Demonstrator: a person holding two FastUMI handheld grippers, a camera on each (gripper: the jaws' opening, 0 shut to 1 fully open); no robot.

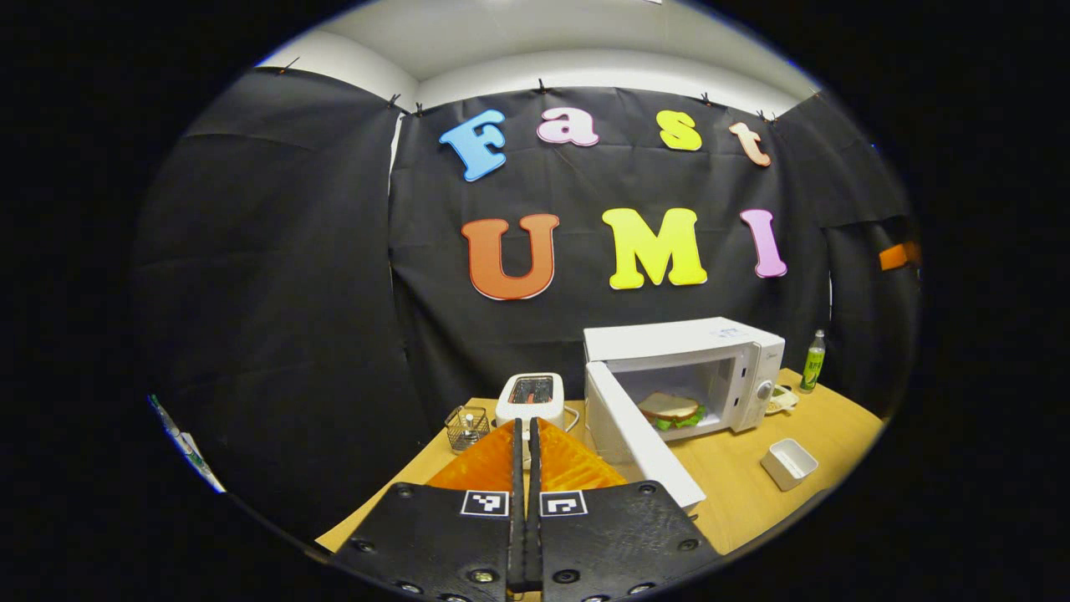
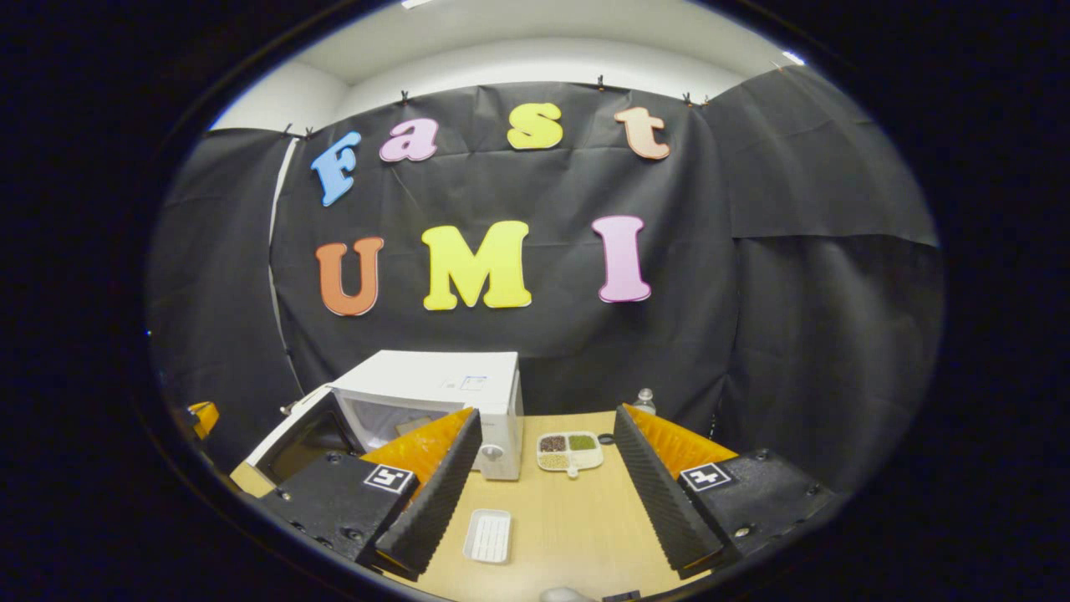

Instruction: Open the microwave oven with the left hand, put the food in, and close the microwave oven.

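Wooden bench (image 1: 736,493): sandwich (image 1: 670,410) inside open microwave (image 1: 694,368); door (image 1: 639,447) unclosed; left tool (image 1: 525,443) pinched empty, right tool (image 2: 543,468) spread.

A wooden table (image 2: 568,518) stands against a black cloth wall. On it sit a white toaster (image 1: 530,399) with a small wire basket (image 1: 466,427) just beside it, a green bottle (image 1: 812,361) near the back edge, a small white rectangular dish (image 2: 488,535), and a divided tray of grains (image 2: 570,451).
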